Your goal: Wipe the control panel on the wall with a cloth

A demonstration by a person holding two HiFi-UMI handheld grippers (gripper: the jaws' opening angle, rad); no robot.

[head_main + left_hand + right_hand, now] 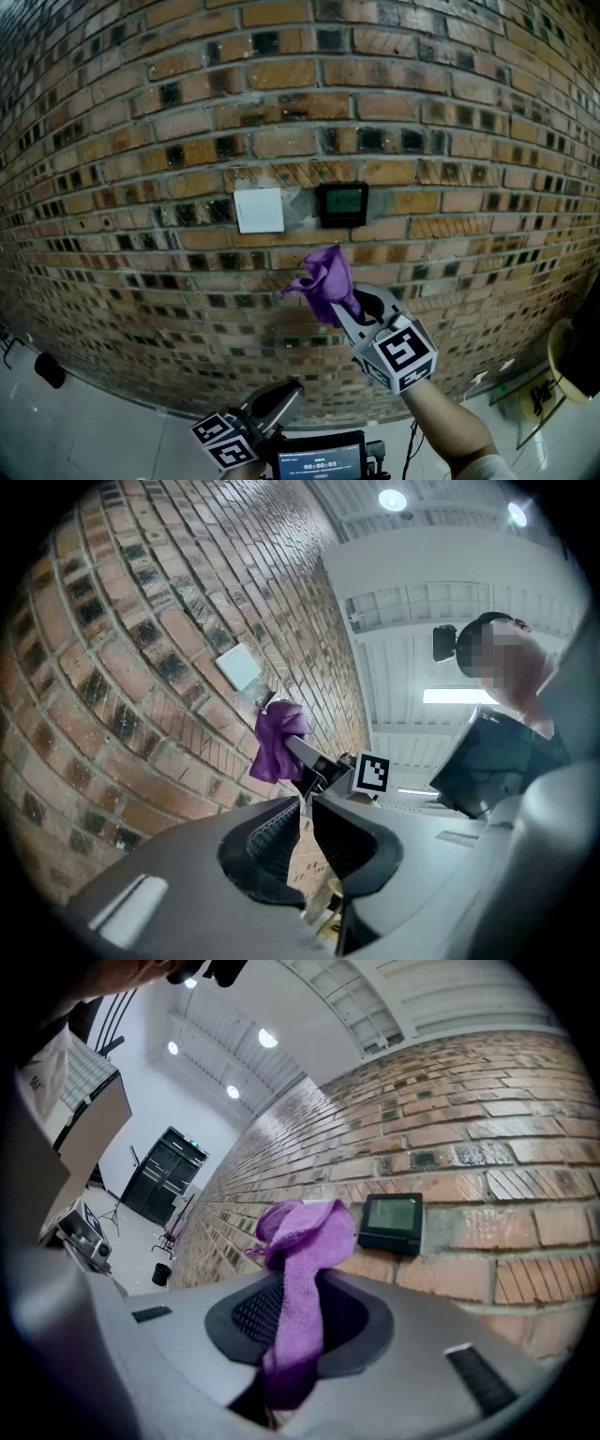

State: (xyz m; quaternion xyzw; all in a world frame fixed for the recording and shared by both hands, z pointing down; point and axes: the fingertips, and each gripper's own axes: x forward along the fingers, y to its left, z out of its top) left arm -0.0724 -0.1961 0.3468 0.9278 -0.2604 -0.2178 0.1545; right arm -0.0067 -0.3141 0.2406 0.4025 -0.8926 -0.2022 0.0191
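Just beyond the right gripper, whose jaws are clamped on the purple cloth, sits the control panel, apparently untouched. Approach step; next, press the cloth flat onto it. Left gripper has jaws together, empty.

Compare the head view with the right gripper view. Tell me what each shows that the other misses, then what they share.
Head view only: the left gripper held low, a small screen beside it, and the marker cube on the right gripper.
Right gripper view only: the room along the wall, with ceiling lights and a tall dark unit.
Both: the purple cloth in the right gripper's jaws, and the dark control panel on the brick wall.
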